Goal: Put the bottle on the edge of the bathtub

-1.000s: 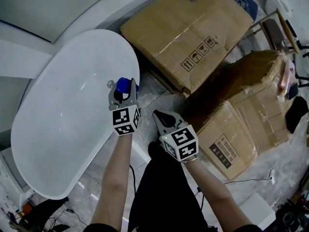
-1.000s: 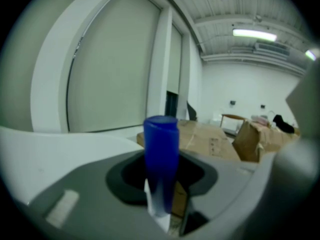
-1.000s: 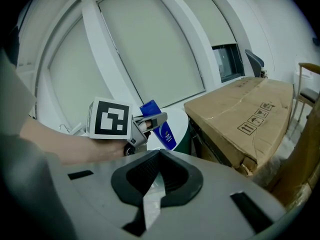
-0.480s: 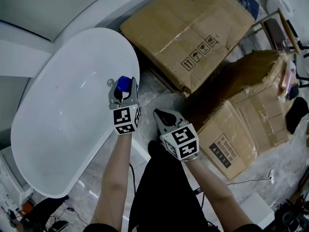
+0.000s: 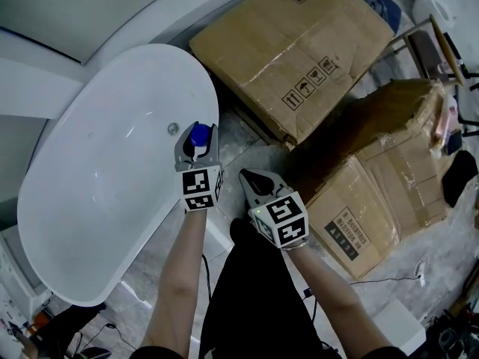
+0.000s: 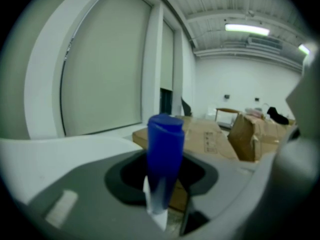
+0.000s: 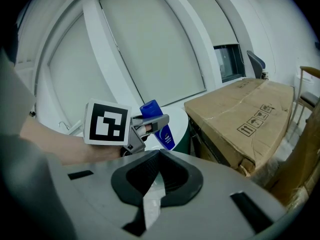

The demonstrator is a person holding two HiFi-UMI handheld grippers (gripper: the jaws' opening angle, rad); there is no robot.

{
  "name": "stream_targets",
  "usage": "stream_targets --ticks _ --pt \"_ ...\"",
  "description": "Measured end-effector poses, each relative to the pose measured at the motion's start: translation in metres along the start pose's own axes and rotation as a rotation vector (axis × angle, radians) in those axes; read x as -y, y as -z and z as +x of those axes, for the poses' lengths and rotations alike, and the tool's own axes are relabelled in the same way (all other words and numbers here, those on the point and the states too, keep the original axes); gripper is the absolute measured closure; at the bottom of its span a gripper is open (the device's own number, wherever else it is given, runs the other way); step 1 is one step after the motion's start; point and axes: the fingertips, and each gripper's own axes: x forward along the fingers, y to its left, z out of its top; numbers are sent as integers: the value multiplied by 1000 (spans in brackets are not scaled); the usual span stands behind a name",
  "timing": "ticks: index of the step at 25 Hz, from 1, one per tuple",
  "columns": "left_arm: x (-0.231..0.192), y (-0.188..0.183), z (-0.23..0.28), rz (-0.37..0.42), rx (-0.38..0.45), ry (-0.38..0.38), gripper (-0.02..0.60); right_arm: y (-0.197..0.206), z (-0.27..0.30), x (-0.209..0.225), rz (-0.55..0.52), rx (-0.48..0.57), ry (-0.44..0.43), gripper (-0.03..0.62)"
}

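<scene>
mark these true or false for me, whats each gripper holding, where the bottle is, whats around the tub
1. The left gripper is clamped on a blue bottle. True.
2. The right gripper holds a second bottle. False: its jaws are together with nothing between them.
3. The blue bottle stands alone on the bathtub rim. False: it is in the left gripper's grip, by the rim nearest the person.
4. Cardboard boxes lie on the floor beside the bathtub. True.
5. The bathtub is full of water. False: no water shows, and its drain is in plain sight.
</scene>
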Motion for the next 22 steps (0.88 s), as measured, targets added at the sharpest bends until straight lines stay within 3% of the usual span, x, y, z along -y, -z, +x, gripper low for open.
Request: stream_targets --ticks 12,22 --pt "0 7 6 -1 -39 20 413 2 -2 0 0 -4 12 589" --pt "2 18 2 -17 -76 34 337 5 -1 -1 -4 -16 5 591"
